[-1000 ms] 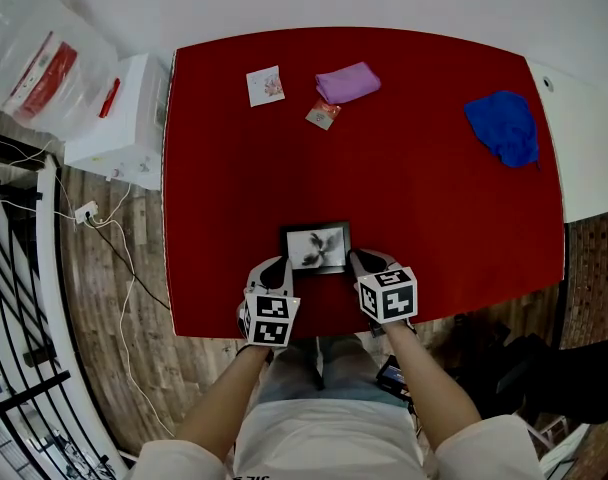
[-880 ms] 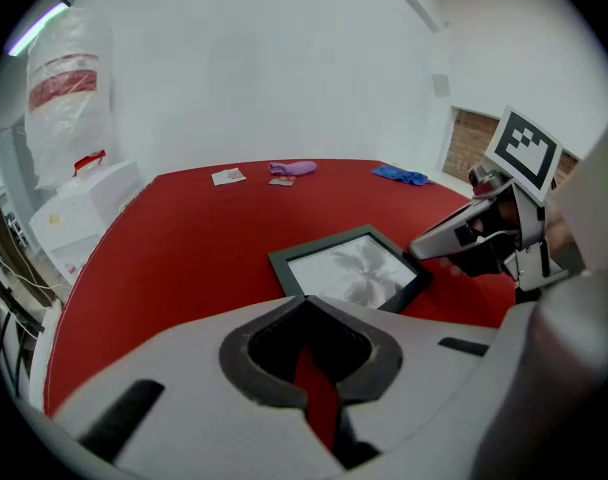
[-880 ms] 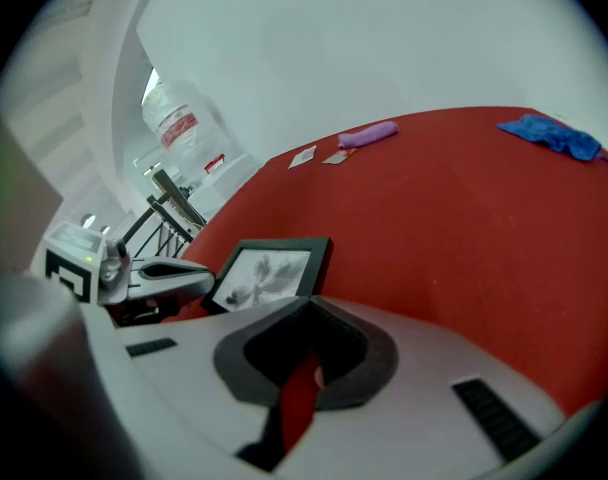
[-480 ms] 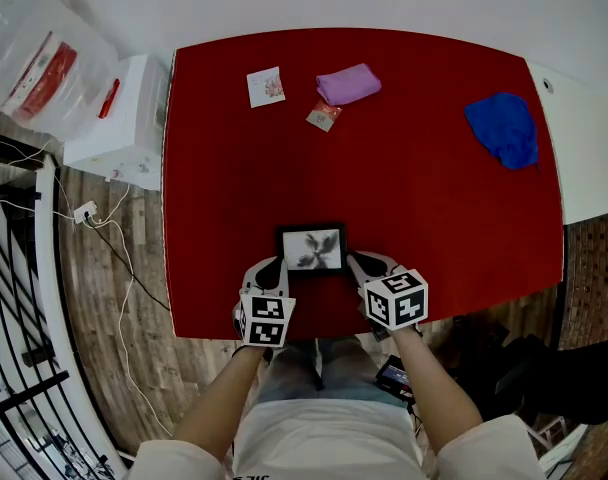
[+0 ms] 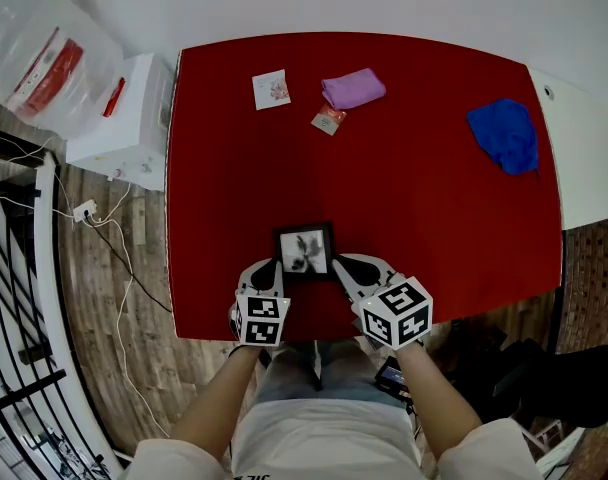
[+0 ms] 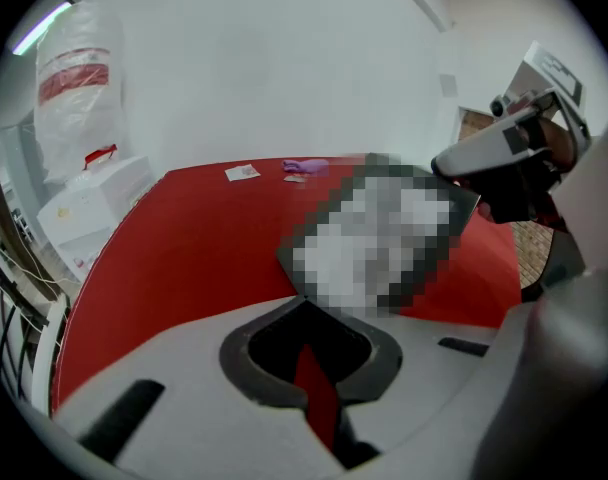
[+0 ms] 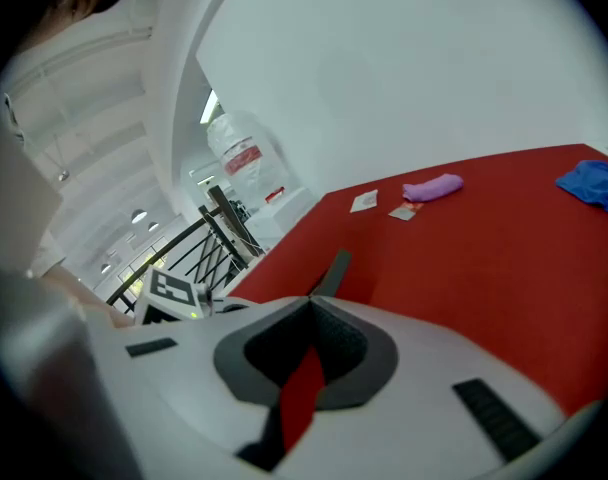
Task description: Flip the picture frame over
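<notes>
Near edge of the table, about its middle: picture frame (image 5: 305,251) sits here, picture side up toward the head camera, held between the two grippers.
Left gripper (image 5: 268,271): jaws closed together on the frame's near left corner; its own view shows the corner pinched at the tips.
Right gripper (image 5: 346,266): jaws clamped on the frame's near right side; its view shows the frame edge-on, rising away from the tips.
Frame attitude: tilted, far side raised clear of the table (image 5: 434,198). Whether the near side touches the cloth I cannot tell.
Key relation: the frame lies directly ahead of both sets of jaws, toward the far edge. The line from one grip to the other runs parallel to the near edge. Judgement: that line is the hinge for the turn-over, and both hands are equally close, so neither leads.
Open room: red surface beyond the frame is bare well toward the far edge, so the frame has space to fall face down.
Edge risk: the grips are close to the near edge; tipping toward the person would likely carry the frame past it.
Other items: card (image 5: 271,89), small packet (image 5: 329,120) and purple cloth (image 5: 353,88) near the far edge, blue cloth (image 5: 504,133) toward the far right corner, all well apart from the frame.
</notes>
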